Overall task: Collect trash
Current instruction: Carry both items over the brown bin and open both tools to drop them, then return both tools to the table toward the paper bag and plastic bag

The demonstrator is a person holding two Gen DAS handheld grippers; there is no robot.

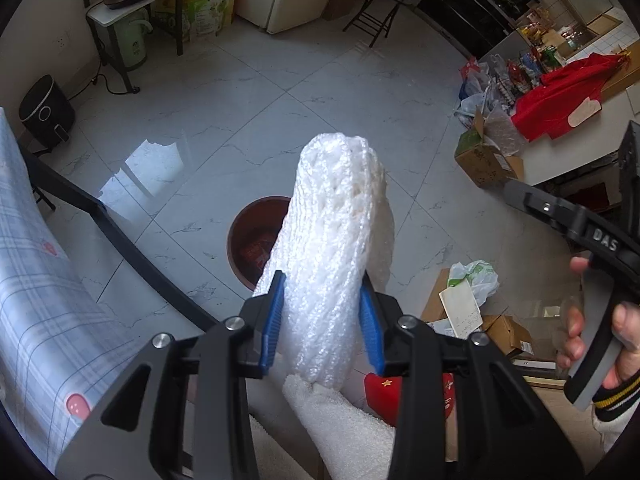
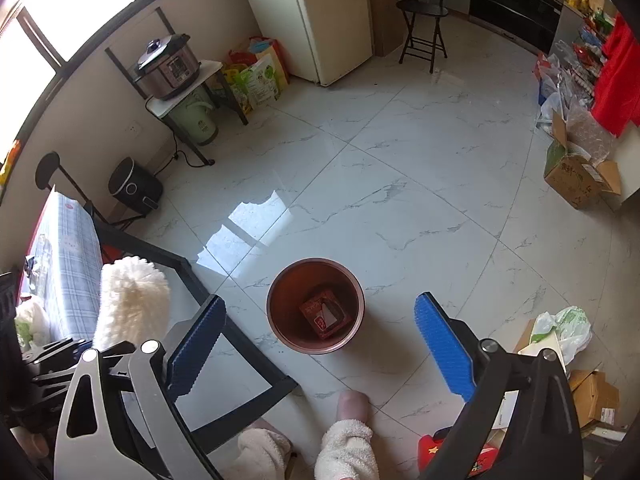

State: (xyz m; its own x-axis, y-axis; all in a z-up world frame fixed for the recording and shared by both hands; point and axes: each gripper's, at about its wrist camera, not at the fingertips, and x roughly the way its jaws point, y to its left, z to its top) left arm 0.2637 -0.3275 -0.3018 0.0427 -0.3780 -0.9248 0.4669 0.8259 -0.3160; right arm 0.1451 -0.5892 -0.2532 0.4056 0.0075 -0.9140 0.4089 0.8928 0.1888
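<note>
My left gripper (image 1: 322,318) is shut on a white foam net sleeve (image 1: 332,248), held upright in the air above the floor. The sleeve also shows at the left of the right wrist view (image 2: 130,304). A brown round trash bin (image 2: 315,306) stands on the tiled floor with a red packet (image 2: 326,314) inside; in the left wrist view the bin (image 1: 252,240) is partly hidden behind the sleeve. My right gripper (image 2: 320,340) is open and empty, high above the bin, its blue pads either side of it. The right gripper's body appears at the right of the left wrist view (image 1: 592,240).
A table with a checked cloth (image 2: 76,260) and black frame (image 2: 224,328) is at the left. Cardboard boxes (image 2: 580,180) and plastic bags (image 2: 564,328) lie at the right. A fridge (image 2: 316,16), a chair (image 2: 424,20) and a cooker shelf (image 2: 176,76) stand at the back. The person's slippered feet (image 2: 348,440) are below.
</note>
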